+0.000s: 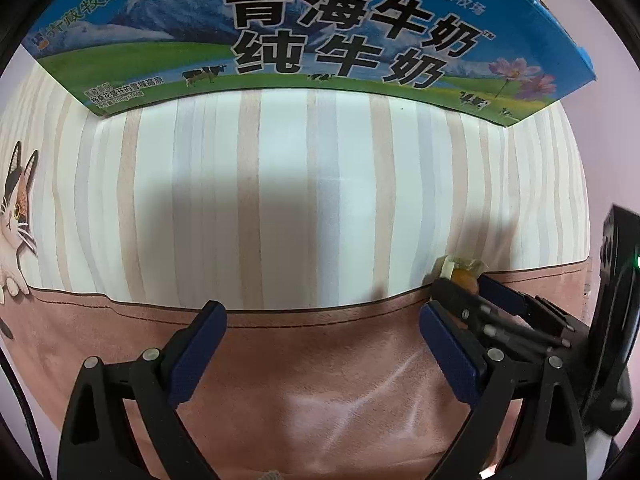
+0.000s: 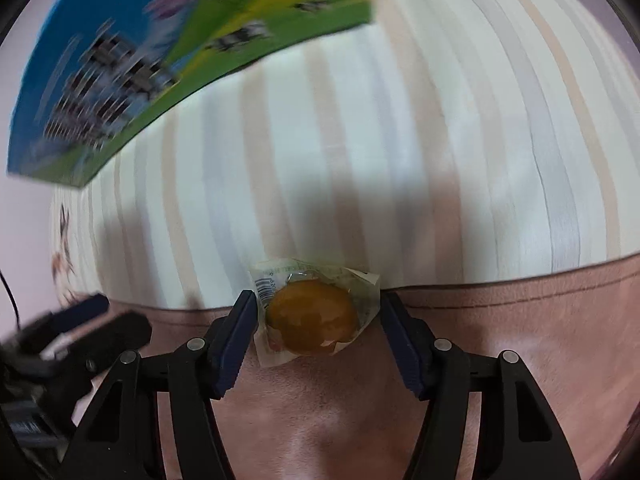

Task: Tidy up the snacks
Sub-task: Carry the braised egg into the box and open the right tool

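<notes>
A small round orange-brown snack in a clear wrapper [image 2: 312, 316] lies on the cloth-covered table between the fingers of my right gripper [image 2: 318, 316]. The jaws are open around it, with a small gap on each side. The snack also shows in the left wrist view [image 1: 460, 274], at the tips of the right gripper [image 1: 472, 284]. My left gripper [image 1: 322, 328] is open and empty, low over the pink band of the cloth, left of the snack. A blue and green milk carton box [image 1: 304, 36] stands at the far side of the table; it also shows in the right wrist view [image 2: 160, 64].
The table is covered with a striped white and beige cloth [image 1: 300, 200] with a pink border [image 1: 320, 380] near me. A cat picture [image 1: 18, 216] is printed at the cloth's left edge. A pale pink wall is behind.
</notes>
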`<state>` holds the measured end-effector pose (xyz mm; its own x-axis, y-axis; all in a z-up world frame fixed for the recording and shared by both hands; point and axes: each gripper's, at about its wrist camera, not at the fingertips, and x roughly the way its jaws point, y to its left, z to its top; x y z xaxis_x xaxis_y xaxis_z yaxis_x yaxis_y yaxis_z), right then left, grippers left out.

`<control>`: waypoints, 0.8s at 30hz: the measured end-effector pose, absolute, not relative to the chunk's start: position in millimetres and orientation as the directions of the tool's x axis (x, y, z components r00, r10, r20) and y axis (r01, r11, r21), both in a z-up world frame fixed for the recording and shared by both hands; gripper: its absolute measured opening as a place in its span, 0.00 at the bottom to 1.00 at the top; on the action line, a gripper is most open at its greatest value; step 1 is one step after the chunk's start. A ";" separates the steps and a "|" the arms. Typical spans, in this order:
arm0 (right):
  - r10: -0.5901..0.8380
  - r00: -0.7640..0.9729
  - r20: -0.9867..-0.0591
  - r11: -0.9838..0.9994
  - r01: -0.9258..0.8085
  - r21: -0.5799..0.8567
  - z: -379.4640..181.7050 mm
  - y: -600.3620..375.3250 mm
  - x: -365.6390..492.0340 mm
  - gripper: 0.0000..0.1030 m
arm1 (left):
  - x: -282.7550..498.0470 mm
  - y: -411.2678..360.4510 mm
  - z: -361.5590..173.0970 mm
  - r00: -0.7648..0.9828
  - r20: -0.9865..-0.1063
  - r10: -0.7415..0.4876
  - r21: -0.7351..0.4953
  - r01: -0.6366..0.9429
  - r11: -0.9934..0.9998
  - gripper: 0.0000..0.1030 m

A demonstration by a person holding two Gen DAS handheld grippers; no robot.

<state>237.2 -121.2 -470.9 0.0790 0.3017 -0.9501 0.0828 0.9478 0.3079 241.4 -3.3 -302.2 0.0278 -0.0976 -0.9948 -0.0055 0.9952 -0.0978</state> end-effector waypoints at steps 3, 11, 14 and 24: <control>0.304 0.099 -0.947 0.948 0.061 0.311 -464.6 -118.5 233.1 0.63 | 241.5 -0.7 -298.8 0.035 -0.994 -0.102 -0.102 -0.007 0.995 0.96; 0.386 0.178 -0.905 0.912 0.072 0.403 -414.1 -145.0 221.1 0.60 | 241.7 3.8 -252.4 0.134 -0.987 -0.083 -0.081 0.026 0.996 0.96; 0.403 0.239 -0.883 0.905 0.042 0.424 -377.0 -152.1 221.9 0.60 | 244.6 3.7 -218.1 0.228 -0.971 -0.070 -0.065 0.031 0.997 0.96; 0.489 0.409 -0.771 0.857 -0.058 0.512 -275.2 -146.0 266.8 0.60 | 297.3 24.8 -133.7 0.417 -0.904 -0.093 -0.105 -0.007 0.994 1.00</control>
